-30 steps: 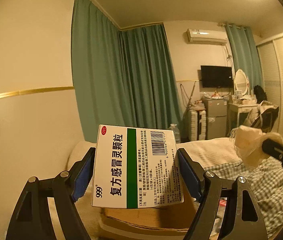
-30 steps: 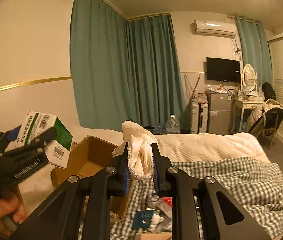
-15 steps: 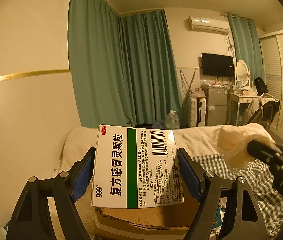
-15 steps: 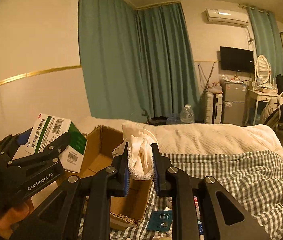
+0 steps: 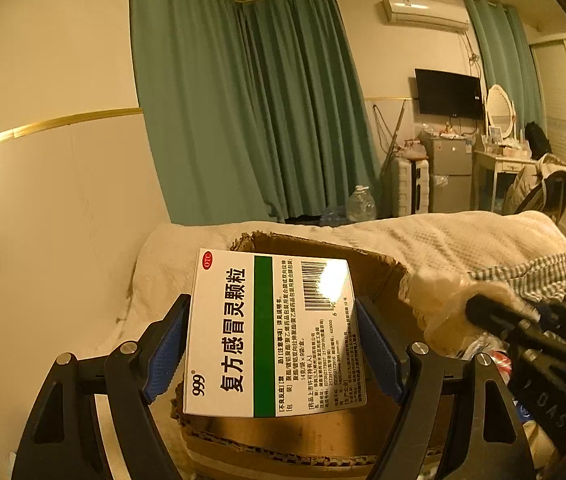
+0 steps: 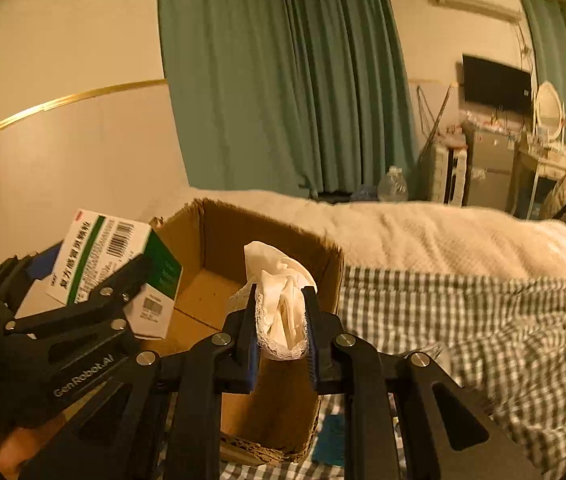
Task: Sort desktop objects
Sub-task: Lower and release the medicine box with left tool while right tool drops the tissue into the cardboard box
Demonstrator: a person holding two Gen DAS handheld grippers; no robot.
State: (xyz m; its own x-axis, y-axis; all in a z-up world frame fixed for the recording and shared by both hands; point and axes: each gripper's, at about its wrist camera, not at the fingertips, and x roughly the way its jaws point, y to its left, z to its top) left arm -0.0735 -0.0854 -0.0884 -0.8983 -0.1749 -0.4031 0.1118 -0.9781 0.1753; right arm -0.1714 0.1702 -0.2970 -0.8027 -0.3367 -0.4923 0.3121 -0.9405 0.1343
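My left gripper (image 5: 273, 344) has its fingers (image 5: 165, 354) clamped wide on the sides of a white-and-green medicine box (image 5: 271, 332), held above the near left edge of an open cardboard box (image 6: 219, 276); my right gripper (image 6: 281, 330) has its fingers (image 6: 310, 340) pinched narrow on a bunched white lace cloth (image 6: 281, 300), above that box's near right wall. The cardboard box sits on a bed (image 6: 423, 232) with a checked blanket (image 6: 483, 320) just right of it. Beyond hang green curtains (image 5: 251, 112).

Cardboard box (image 6: 283, 420) on bed (image 6: 443, 236)
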